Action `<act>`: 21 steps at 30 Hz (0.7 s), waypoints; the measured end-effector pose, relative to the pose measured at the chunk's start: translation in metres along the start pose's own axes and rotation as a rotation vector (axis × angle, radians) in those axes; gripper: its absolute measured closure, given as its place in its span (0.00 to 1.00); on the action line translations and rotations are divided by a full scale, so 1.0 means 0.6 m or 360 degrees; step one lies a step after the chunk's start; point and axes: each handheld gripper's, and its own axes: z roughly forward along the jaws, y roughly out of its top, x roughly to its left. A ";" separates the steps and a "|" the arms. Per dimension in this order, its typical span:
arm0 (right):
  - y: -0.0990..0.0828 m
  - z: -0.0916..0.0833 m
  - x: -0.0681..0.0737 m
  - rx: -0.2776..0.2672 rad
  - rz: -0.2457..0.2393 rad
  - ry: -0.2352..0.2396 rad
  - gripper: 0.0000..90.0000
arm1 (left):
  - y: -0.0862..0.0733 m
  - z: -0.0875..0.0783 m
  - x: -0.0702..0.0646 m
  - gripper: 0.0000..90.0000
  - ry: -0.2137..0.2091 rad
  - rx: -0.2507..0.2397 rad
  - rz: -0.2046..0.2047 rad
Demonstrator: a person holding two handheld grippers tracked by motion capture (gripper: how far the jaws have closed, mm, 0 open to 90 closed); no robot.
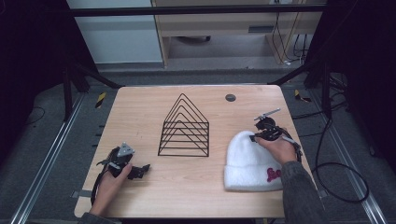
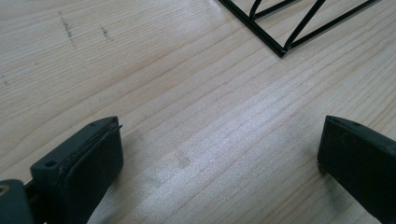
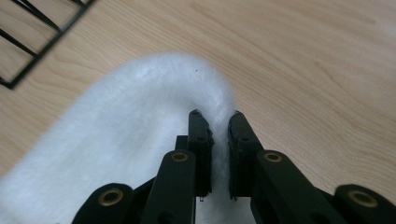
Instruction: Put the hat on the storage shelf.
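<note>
Setting: light wooden table (image 1: pixel 154 177) on a dark metal frame, grey floor and cables around it, pale cabinet behind.
Hat look: white fluffy beanie (image 1: pixel 250 161), folded cuff with a dark red stitched logo on it.
Hat place: right front part of the table, right of the black wire rack (image 1: pixel 184 127) and apart from it.
Hat axis: long axis runs front to back; rounded crown points to the far edge, cuff toward the person.
Right gripper: right gripper (image 3: pixel 219 122) at the crown's far edge, jaws pulled close together, pinching a fold of the white fur between the pads.
Left gripper: left gripper (image 2: pixel 219 149) low over bare wood at the front left, jaws spread wide, nothing between them; a rack corner shows ahead of it.
Other: small dark round disc (image 1: pixel 230 97) near the far edge.
Hard to see: logo is cut off by the right sleeve (image 1: pixel 299 186), wording unreadable; how deep the pinch goes is probably shallow, fur hides the pad tips.
</note>
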 end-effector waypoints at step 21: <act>-0.056 -0.235 0.122 -0.0724 -0.0207 0.0048 0.93 | 0.050 -0.051 -0.031 0.07 0.0031 -0.0192 0.0134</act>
